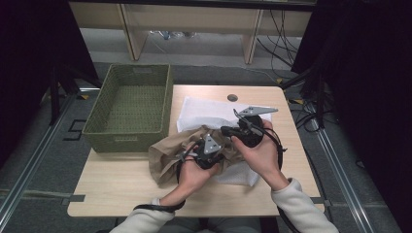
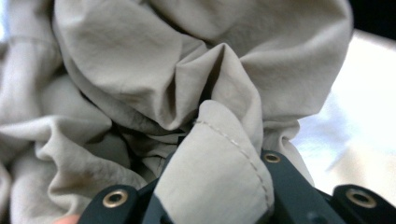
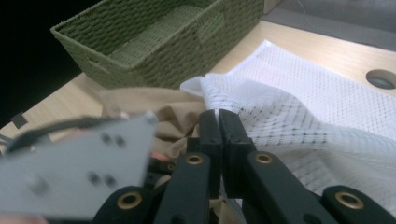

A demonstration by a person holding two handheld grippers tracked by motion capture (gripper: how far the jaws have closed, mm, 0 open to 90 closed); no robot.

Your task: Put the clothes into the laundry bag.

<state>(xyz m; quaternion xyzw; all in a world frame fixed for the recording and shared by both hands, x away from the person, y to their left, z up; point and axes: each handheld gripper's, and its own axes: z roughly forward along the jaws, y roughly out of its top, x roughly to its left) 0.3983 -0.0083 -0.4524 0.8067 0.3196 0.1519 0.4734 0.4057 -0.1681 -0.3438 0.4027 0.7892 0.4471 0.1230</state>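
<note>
While both grippers meet over the middle of the pale wooden table point(image 1: 121, 189), they hold a crumpled beige woven-cloth garment point(image 1: 167, 155) and a white mesh laundry bag point(image 1: 204, 112).

No readable writing or brand shows on anything. On the left gripper point(image 2: 212, 186), the jaws are clamped on a stitched hem fold of the garment, whose thin, matte cloth bunches in deep soft creases. Pressed together, the right gripper's point(image 3: 219, 122) jaws pinch the edge of the mesh bag, a fine open net lying flat and rectangular. The garment sits heaped at the bag's near-left corner, touching it, its bulk stretching leftward toward the olive-green woven rectangular basket point(image 1: 130, 104), which stands at the table's far left with its long axis running away from the person.
</note>
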